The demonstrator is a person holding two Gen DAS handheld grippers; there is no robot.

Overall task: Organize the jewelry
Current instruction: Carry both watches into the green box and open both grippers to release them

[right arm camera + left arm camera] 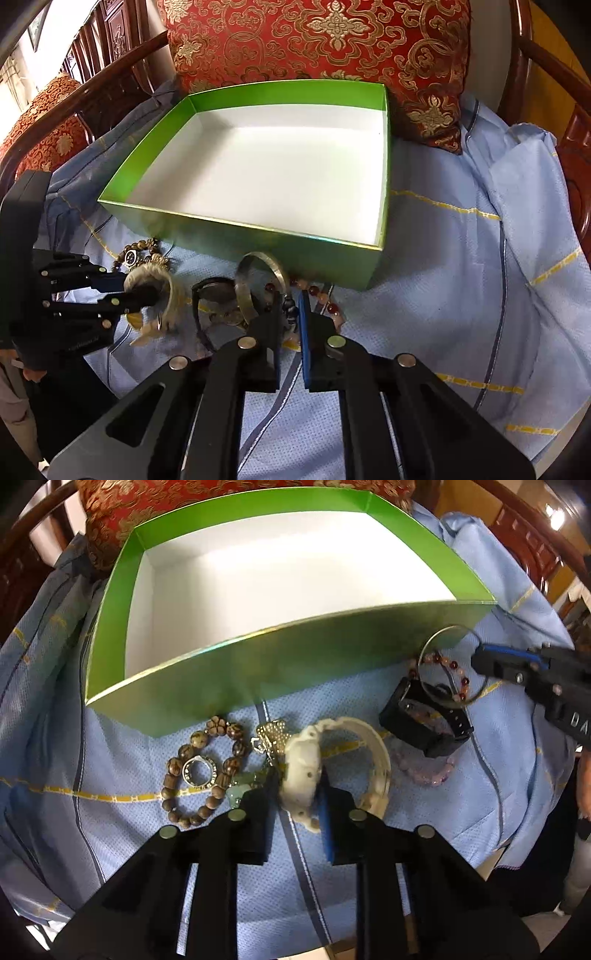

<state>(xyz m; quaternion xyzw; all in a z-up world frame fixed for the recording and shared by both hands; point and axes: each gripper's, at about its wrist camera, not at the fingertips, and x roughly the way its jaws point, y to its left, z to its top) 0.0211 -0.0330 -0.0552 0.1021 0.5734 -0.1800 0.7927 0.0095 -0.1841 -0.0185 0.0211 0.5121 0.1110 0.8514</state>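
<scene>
Both grippers clamp a piece. The left gripper pinches the white watch, the right gripper the silver bangle. The empty green box lies just ahead; I'd lift straight up so neighbouring beads don't snag.

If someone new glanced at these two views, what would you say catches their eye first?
Probably the open green cardboard box with a white interior, empty, sitting on the pale blue striped cloth in front of a red and gold brocade cushion. Next, the jewelry strewn along the box's near wall: the left gripper closed on a chunky white watch, and the right gripper pinching a thin silver metal bangle.
</scene>
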